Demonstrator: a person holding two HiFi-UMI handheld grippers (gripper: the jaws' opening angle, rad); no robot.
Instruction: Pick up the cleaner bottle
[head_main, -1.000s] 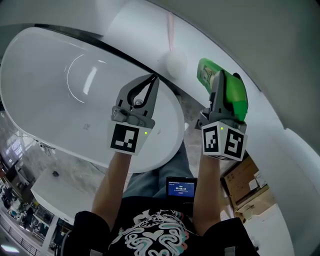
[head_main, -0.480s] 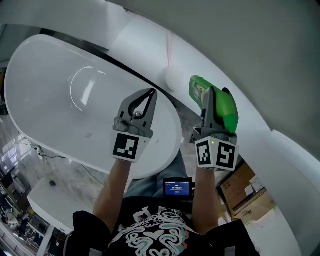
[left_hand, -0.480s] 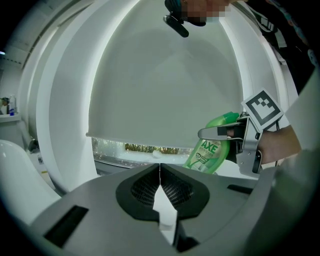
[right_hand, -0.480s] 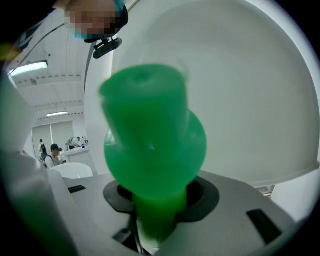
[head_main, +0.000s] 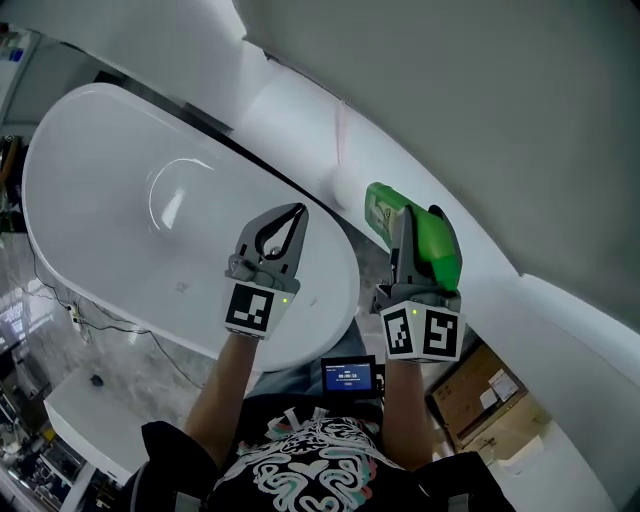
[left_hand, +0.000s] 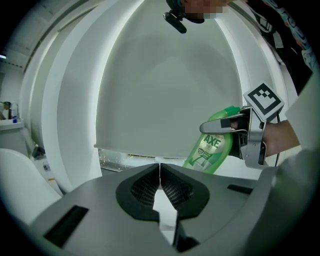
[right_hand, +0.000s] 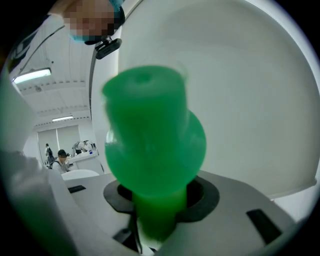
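The cleaner bottle (head_main: 436, 250) is bright green with a paler label and is held off the surfaces, tilted. My right gripper (head_main: 414, 226) is shut on it, one grey finger (head_main: 400, 240) lying along its side. In the right gripper view the bottle (right_hand: 152, 145) fills the middle, wedged between the jaws of the right gripper (right_hand: 159, 210). The left gripper view shows the same bottle (left_hand: 212, 149) at the right, clamped by the right gripper (left_hand: 231, 125). My left gripper (head_main: 298, 210) hovers beside it over the tub rim, shut with nothing in it; its tips meet (left_hand: 159, 165).
A white oval bathtub (head_main: 100, 180) lies under and to the left of the left gripper. A white curved ledge (head_main: 300, 110) runs behind both grippers. A cardboard box (head_main: 480, 392) sits on the floor at lower right. A small screen (head_main: 347, 377) hangs at the person's chest.
Both grippers have risen, and the green bottle has gone up with the right one. The left gripper stays shut.
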